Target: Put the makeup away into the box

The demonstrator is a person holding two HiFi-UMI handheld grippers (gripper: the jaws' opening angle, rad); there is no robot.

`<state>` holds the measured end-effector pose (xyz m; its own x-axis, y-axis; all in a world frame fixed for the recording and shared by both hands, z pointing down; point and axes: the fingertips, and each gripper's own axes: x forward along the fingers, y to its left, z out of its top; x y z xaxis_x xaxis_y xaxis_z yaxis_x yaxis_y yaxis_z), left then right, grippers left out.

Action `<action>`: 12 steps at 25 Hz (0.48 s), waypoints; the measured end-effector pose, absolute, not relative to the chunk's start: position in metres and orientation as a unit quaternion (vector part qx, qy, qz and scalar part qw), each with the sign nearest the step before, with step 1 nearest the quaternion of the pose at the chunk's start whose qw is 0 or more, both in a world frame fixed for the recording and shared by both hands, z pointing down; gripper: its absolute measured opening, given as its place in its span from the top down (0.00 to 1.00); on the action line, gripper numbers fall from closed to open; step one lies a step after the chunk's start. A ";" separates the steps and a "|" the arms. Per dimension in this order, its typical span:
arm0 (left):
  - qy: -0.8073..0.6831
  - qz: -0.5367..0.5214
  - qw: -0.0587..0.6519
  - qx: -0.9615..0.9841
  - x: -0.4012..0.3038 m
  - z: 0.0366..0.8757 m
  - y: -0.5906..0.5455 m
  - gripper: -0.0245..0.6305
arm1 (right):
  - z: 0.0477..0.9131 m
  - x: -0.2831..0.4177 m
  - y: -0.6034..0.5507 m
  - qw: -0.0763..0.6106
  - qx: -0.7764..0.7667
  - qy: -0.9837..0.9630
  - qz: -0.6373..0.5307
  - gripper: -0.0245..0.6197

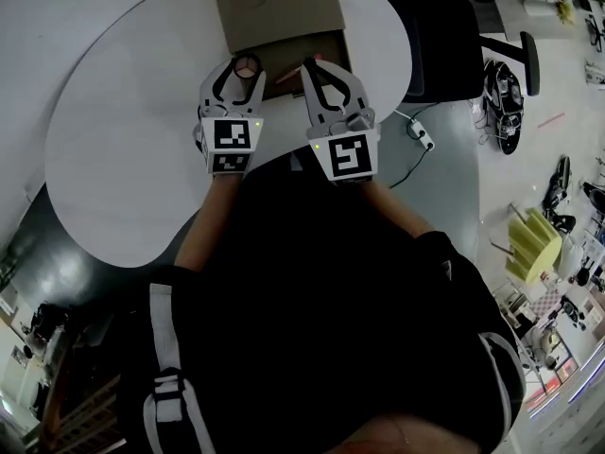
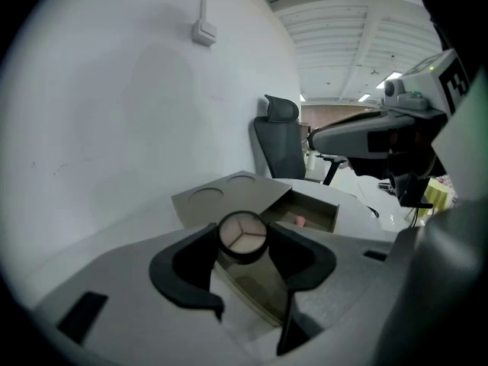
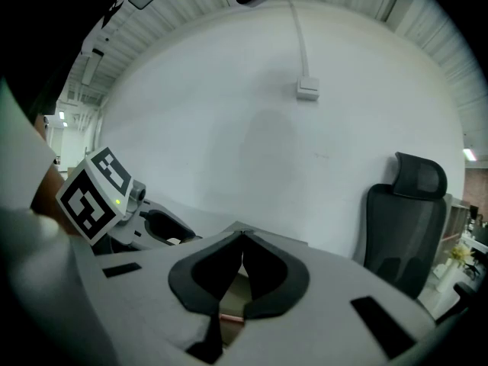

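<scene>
A round compact [image 1: 247, 63] with three pinkish pans sits between the jaws of my left gripper [image 1: 246, 68], which is shut on it. In the left gripper view the compact [image 2: 242, 235] hangs just above the near end of the brown box's open drawer [image 2: 314, 209]. A small pink item [image 2: 300, 221] lies inside the drawer. The box [image 1: 274, 8] has two round hollows in its lid. My right gripper [image 1: 308, 63] is beside the left one over the drawer, jaws shut tip to tip [image 3: 242, 236] with nothing seen between them.
The box stands at the far edge of a white round table [image 1: 123, 140]. A black office chair [image 1: 454, 36] stands behind the table at the right. A cable and power strip [image 1: 422, 136] lie on the floor.
</scene>
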<state>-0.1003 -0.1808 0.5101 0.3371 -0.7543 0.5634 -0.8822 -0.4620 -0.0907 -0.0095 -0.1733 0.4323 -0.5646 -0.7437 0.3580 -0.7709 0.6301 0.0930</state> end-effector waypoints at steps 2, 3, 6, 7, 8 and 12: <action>-0.496 0.278 0.116 0.814 -0.093 0.511 -0.185 0.63 | 0.433 -0.004 -0.176 0.186 0.435 -0.880 0.042 0.93; -0.492 0.280 0.117 0.816 -0.089 0.513 -0.188 0.63 | 0.434 -0.001 -0.178 0.187 0.437 -0.879 0.044 0.93; -0.478 0.286 0.122 0.821 -0.077 0.520 -0.194 0.63 | 0.438 0.006 -0.182 0.190 0.442 -0.875 0.051 0.93; -0.473 0.289 0.122 0.823 -0.072 0.522 -0.196 0.63 | 0.440 0.009 -0.183 0.191 0.444 -0.874 0.053 0.93; -0.467 0.292 0.123 0.825 -0.068 0.525 -0.197 0.63 | 0.442 0.012 -0.185 0.191 0.446 -0.873 0.055 0.93; -0.443 0.311 0.130 0.831 -0.055 0.537 -0.200 0.63 | 0.448 0.020 -0.190 0.195 0.453 -0.867 0.064 0.93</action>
<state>-0.0552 -0.2003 0.5373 0.4135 -0.6557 0.6317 -0.8176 -0.5727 -0.0592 0.0201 -0.1898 0.4477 -0.5126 -0.7613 0.3971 -0.8117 0.5805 0.0652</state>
